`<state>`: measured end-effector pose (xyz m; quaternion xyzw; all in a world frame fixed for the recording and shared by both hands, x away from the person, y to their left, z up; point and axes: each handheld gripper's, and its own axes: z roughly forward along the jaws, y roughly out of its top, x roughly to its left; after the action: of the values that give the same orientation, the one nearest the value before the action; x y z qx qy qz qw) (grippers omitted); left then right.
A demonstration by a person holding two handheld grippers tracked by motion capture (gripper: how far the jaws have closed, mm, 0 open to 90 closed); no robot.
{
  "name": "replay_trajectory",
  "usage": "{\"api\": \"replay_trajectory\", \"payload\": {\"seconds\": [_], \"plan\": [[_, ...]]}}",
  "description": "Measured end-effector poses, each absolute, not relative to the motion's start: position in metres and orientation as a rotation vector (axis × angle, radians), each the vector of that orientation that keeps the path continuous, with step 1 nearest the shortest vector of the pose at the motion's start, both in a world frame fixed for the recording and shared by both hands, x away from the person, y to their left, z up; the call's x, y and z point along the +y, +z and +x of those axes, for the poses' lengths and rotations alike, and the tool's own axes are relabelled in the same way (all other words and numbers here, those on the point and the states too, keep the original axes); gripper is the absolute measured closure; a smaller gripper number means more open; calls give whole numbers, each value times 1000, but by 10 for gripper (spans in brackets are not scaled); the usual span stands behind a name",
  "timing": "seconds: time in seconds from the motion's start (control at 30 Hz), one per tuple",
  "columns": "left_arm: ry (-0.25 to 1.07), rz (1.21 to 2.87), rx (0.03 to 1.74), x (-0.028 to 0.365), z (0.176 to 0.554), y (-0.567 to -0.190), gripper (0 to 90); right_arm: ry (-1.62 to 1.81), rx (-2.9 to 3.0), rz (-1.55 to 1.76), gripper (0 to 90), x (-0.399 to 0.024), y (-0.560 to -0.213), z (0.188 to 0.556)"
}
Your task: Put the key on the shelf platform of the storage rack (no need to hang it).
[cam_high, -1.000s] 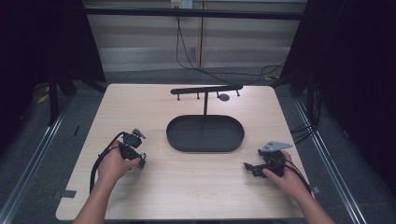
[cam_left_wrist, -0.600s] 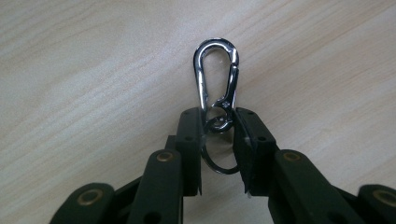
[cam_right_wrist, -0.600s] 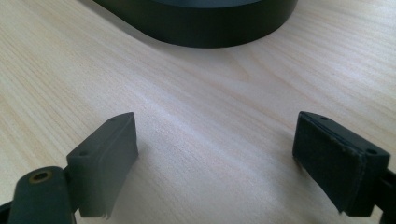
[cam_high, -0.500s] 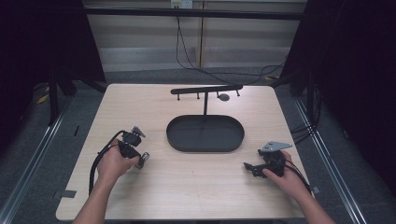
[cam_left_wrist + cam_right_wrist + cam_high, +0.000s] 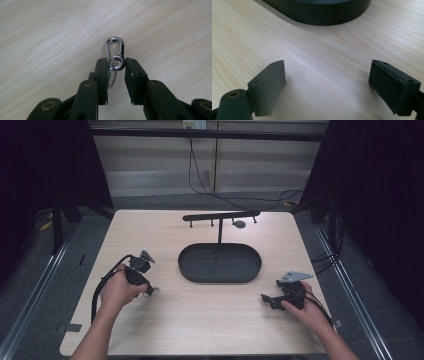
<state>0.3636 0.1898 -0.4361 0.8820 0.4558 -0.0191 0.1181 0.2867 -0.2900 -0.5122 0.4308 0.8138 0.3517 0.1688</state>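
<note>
I am working the pick-up step: the left gripper (image 5: 115, 65) is pressed down on the table (image 5: 200, 320) with a chrome carabiner clip (image 5: 114, 48) lying flat between its jaws. In the left gripper view the clip's split rings (image 5: 117, 63) sit right at the fingertips; the jaws have just been closing in, and both pads look to be touching or all but touching the ring cluster (I cannot tell for sure that they are pressing on it). The clip's rounded nose is sticking out beyond the tips, pointing away from me. In the high view the clip is showing as a small bright glint at the left hand (image 5: 120, 290), well to the left of the black oval tray (image 5: 220, 275).

The right gripper (image 5: 329, 85) is idling near the table's right edge, jaws standing wide apart with nothing but bare wood between them, the tray wall just ahead.

I am judging that the next move calls for a firm squeeze on the rings before any lift, since thin round wire could easily slip or pivot between flat pads. After that, the likely target is the black hanger rack (image 5: 221, 216) behind the tray, with its row of pegs, so I would be lifting straight up and keeping the clip's loop free to hook.
</note>
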Motion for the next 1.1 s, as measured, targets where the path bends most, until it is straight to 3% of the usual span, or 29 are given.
{"api": "replay_trajectory", "payload": {"seconds": [0.13, 0.17, 0.37, 1.1], "plan": [[-66, 2585, 1329, 189, 364, -429, 731, 1000, 2314, 1226, 134, -290, -512, 287], [-67, 2574, 1313, 189, 364, -425, 892, 1000, 2313, 1227, 134, -290, -512, 287], [-127, 2609, 1310, 186, 365, -416, 892, 1000, 2314, 1225, 134, -290, -512, 287], [-150, 2623, 1282, 173, 369, -391, 893, 1000, 2314, 1226, 134, -290, -512, 287]]}}
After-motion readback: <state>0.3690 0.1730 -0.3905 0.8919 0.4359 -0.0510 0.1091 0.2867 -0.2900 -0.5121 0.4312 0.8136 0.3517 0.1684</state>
